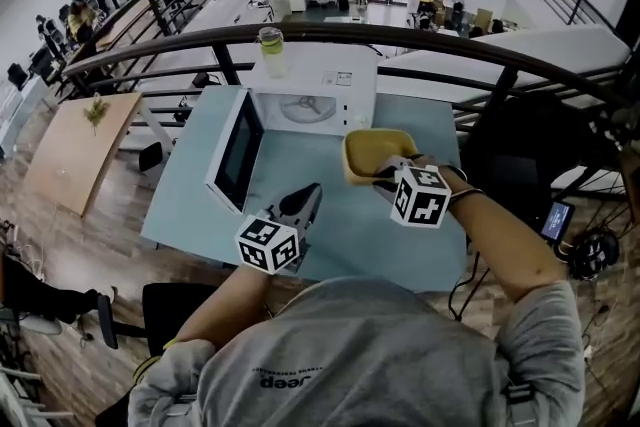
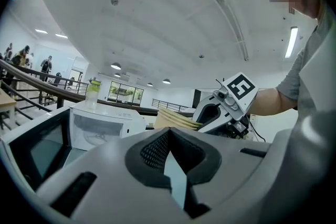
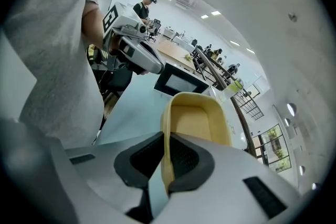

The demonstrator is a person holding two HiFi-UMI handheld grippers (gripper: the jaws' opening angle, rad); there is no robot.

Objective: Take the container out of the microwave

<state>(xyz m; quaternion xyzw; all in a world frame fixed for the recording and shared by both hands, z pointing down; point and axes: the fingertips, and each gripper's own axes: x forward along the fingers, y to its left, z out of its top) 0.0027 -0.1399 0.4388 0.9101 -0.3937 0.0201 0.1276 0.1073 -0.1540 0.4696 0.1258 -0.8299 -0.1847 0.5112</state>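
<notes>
The right claw [image 3: 167, 157] pinches the near rim of the yellow container [image 1: 375, 150], with one pad inside the wall and one outside. The container is out of the microwave [image 1: 315, 80] and is held over the pale blue counter [image 1: 350, 235], at about 5 o'clock from the oven's open mouth. The microwave door [image 1: 238, 150] stands swung out at 9 o'clock. The left claw [image 1: 310, 193] is pressed together and empty, at 8 o'clock from the container. A bottle [image 1: 270, 50] stands on top of the microwave.
</notes>
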